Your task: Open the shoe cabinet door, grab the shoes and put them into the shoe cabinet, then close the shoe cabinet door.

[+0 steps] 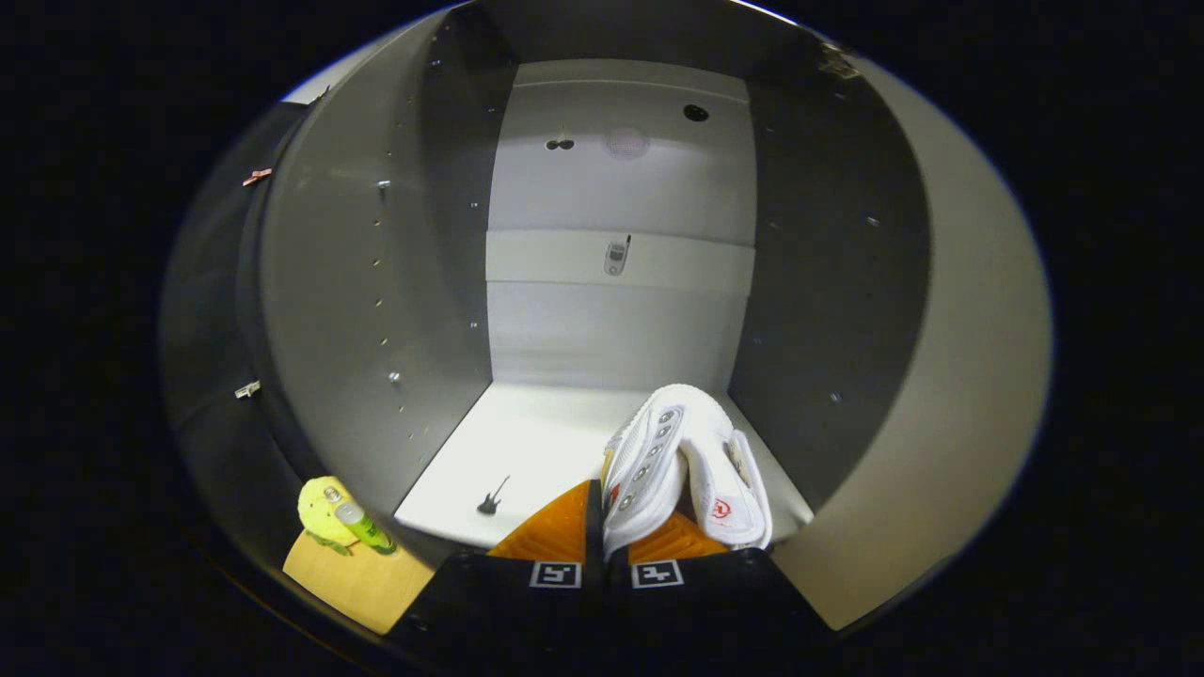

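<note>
Shoes [682,465] are clamped between your gripper's [607,527] closed fingers, hanging just over the front edge of the bottom shelf [527,442] inside the open shoe cabinet [376,310]. You're mid-placement, so push them deeper and set them down on the shelf, then release, back out, and swing the door shut.

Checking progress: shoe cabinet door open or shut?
Open: the shoe cabinet interior and shelf are exposed beyond the gripper, shut on the white shoe.
</note>
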Demonstrator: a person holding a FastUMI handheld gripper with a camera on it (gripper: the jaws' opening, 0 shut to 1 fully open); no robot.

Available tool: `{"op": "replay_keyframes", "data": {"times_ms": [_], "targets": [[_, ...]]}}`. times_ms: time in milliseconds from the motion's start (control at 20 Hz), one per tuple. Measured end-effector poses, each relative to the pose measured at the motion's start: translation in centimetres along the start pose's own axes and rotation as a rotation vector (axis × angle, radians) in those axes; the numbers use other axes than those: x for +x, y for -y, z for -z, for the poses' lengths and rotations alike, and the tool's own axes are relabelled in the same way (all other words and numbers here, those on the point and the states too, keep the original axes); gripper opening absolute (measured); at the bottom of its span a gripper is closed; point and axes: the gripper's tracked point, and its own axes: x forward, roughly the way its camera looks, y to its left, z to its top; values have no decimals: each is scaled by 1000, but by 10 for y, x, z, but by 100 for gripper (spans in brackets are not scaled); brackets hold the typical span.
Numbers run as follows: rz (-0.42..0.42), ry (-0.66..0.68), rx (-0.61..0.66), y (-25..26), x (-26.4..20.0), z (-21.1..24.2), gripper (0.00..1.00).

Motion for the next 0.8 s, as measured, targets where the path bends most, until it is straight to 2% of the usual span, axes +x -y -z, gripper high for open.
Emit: {"op": "replay_keyframes", "data": {"times_ms": [200,400,550,800], "targets": [[9,-4,50,12,62,-9,4],[0,-66,53,13,109,13,4],[-17,-66,24,4,127,16,4],[-35,-81,21,-1,129,19,4]]}}
